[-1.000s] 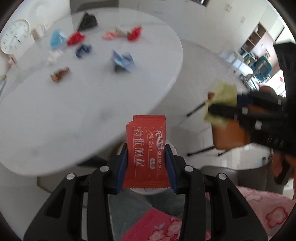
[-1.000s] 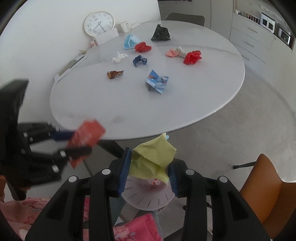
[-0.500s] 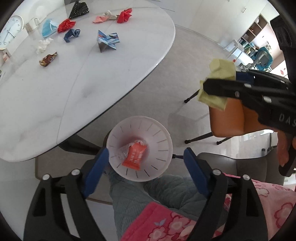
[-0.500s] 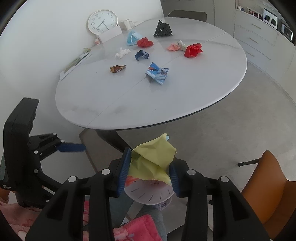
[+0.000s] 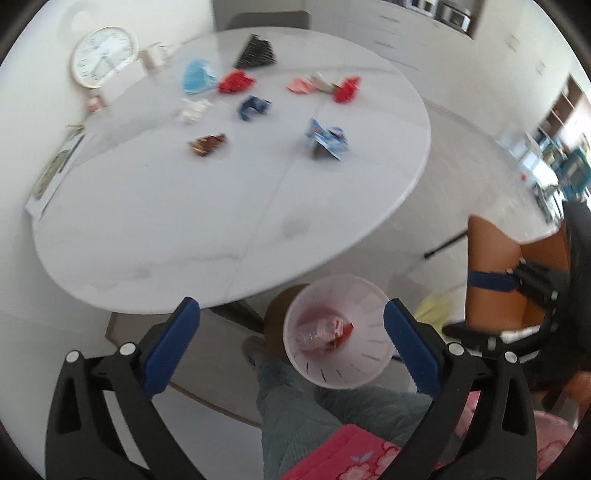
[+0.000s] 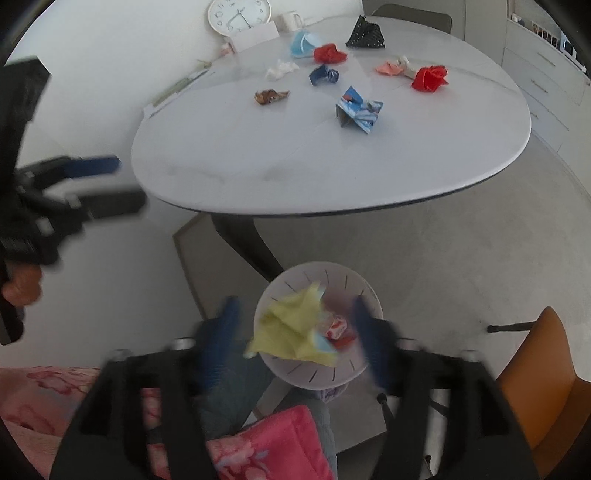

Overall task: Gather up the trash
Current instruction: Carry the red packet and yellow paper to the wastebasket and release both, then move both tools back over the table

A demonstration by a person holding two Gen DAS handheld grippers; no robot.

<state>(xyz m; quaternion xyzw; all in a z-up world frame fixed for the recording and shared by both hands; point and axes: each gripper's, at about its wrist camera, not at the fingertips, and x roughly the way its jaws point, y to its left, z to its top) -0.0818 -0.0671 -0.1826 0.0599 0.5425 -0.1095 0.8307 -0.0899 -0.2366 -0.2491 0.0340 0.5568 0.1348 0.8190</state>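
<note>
Now both grippers have just spread, dropping yellow paper over the bin.

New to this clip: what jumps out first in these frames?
The yellow crumpled paper hangs loose over the white bin on the floor below the table edge; the right tongs have just been opening around it, pads clear. Next comes the bright litter spread across the far half of the round white table: a red paper wad, a blue printed wrapper, a black wrapper.
</note>
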